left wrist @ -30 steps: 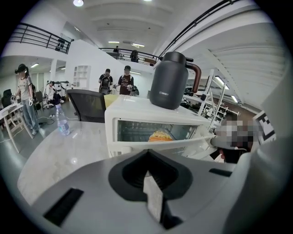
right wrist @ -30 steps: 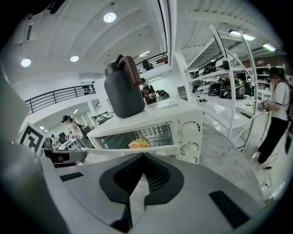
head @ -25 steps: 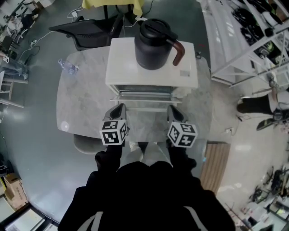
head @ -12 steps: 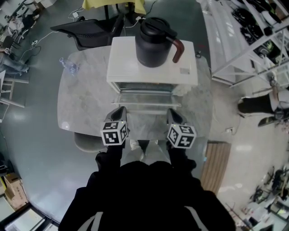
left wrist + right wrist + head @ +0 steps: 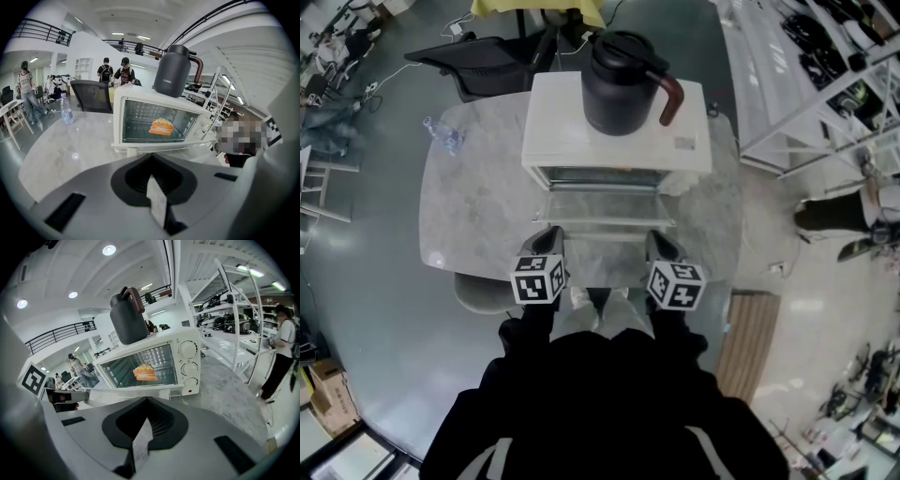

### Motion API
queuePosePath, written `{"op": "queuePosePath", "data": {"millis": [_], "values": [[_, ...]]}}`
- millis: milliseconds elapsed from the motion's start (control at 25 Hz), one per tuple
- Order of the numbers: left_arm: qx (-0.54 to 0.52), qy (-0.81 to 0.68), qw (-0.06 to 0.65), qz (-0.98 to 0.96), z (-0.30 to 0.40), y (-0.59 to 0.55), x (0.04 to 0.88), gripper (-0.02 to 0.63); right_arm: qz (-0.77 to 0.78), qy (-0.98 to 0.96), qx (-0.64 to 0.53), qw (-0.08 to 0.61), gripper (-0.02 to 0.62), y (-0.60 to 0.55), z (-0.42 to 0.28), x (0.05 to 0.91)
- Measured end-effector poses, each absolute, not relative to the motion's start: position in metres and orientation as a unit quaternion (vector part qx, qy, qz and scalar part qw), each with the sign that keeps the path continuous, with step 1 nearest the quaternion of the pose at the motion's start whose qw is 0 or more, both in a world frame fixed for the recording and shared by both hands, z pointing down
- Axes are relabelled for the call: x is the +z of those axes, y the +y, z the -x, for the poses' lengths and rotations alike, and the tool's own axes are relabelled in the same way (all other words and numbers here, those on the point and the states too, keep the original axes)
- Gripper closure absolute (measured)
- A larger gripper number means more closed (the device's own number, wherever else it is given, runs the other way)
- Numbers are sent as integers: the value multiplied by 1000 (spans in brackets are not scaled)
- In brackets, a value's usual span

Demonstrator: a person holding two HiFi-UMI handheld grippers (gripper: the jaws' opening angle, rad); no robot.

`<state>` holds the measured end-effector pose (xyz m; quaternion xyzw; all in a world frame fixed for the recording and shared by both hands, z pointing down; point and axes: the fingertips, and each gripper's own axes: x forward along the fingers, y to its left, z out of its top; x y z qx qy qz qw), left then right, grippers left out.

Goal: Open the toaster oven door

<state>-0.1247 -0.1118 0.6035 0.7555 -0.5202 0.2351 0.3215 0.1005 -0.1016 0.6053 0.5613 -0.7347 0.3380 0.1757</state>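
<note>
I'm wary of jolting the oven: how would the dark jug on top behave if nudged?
The jug stands tall and free on the smooth flat top of the toaster oven, so it would probably slide, perhaps tip. Its side handle may pull it off balance that way. Whether it is full cannot be seen.

The toaster oven (image 5: 617, 122) is showing white, with orange-and-yellow food (image 5: 161, 126) inside. The jug (image 5: 622, 82) is looking matte black with reddish brown on its grip. The surface (image 5: 473, 202) is showing grey marbling. The left gripper (image 5: 546, 240) and right gripper (image 5: 661, 246) are bearing black-and-white square markers.
</note>
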Motion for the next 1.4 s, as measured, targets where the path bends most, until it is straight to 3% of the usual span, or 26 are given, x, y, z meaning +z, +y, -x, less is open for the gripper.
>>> {"op": "queuePosePath", "data": {"millis": [1400], "values": [[279,-497,368,-735,125,-66,655,603,-545,-716,371,230,601,-56,-101,658]]}}
